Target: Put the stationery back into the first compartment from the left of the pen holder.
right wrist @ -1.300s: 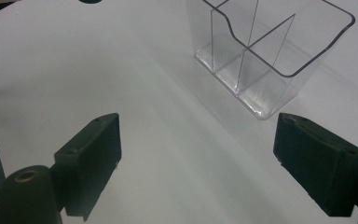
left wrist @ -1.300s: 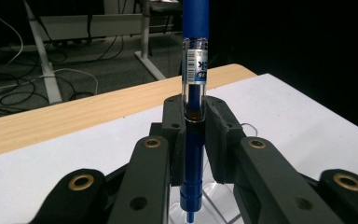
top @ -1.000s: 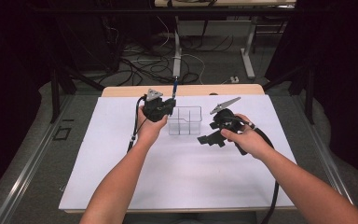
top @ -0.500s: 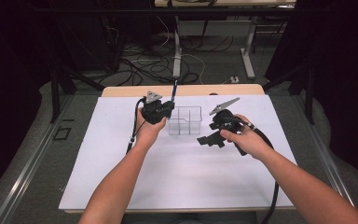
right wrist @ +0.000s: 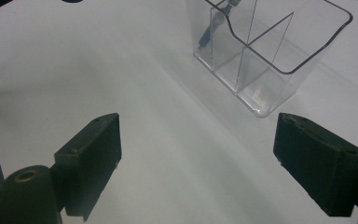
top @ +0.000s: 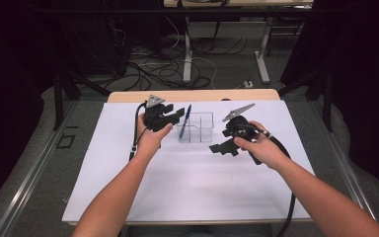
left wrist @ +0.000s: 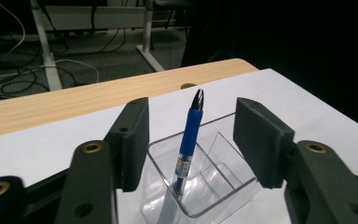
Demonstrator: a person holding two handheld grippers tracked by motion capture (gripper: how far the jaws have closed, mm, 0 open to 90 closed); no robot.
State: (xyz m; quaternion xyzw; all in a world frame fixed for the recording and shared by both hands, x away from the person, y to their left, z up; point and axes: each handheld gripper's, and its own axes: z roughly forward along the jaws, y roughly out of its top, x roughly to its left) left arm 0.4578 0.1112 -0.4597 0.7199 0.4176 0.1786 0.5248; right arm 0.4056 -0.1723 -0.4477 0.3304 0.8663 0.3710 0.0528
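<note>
Blue pen (left wrist: pixel 189 138) upright in clear organiser (left wrist: pixel 223 186), untouched between just-opened jaws of left hand-held gripper (left wrist: pixel 193 140).

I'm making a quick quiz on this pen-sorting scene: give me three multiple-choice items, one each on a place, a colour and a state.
1. Where is the pen?
A. flat on the table
B. standing in the clear organiser
C. in the right gripper

2. What colour is the pen's barrel?
A. red
B. green
C. blue

3. How does the left gripper stand?
A. jaws apart, clear of the pen
B. clamped on the pen
C. clamped on the organiser

Answers: 1 B, it leans in a compartment; 2 C, blue in the left gripper view; 3 A, gaps show either side of the pen.
</note>
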